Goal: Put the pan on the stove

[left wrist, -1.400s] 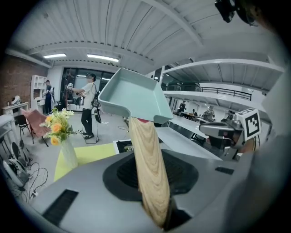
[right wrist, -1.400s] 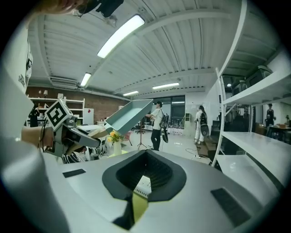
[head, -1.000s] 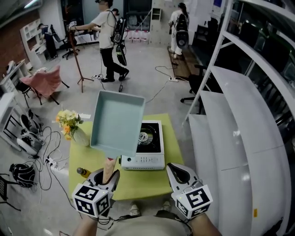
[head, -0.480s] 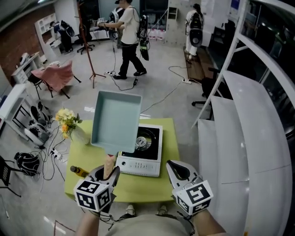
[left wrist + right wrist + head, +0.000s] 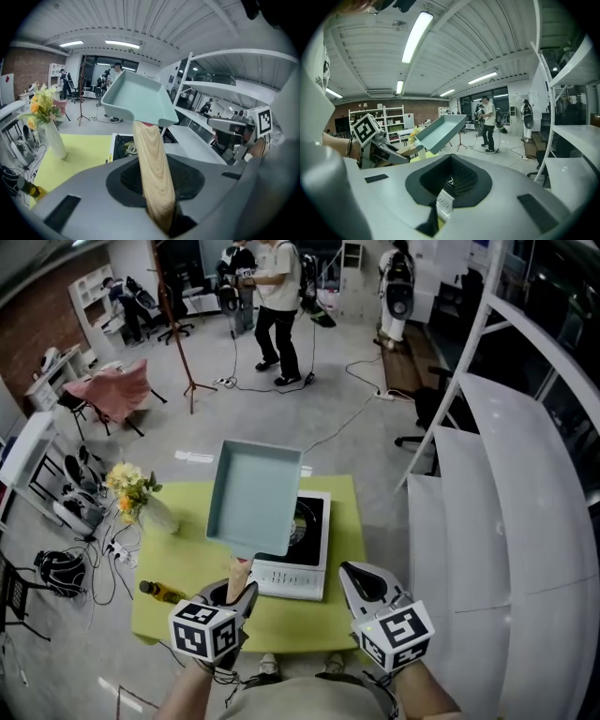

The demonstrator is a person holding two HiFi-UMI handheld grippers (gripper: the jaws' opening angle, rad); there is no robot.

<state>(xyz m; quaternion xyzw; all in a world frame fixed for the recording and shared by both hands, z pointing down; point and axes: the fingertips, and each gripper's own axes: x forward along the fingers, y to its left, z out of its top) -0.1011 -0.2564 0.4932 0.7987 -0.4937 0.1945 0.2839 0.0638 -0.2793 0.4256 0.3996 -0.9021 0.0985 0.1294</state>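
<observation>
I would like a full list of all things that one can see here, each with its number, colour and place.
pan: one, pale blue, wooden handle, lifted and tilted over the table
stove: one, white with black top, on the table
table: one, yellow-green, before the person
flowers: one bunch, yellow and white, in a pale vase on the table's left
bottle: one, brownish, at the table's left front edge
shelves: white, at the right
chair: one, under pink cloth, far left
people: several, far end of the room
cables: dark, on the floor
left tongs: grey, bottom left, shut on the handle
right tongs: grey, bottom right, holding nothing
</observation>
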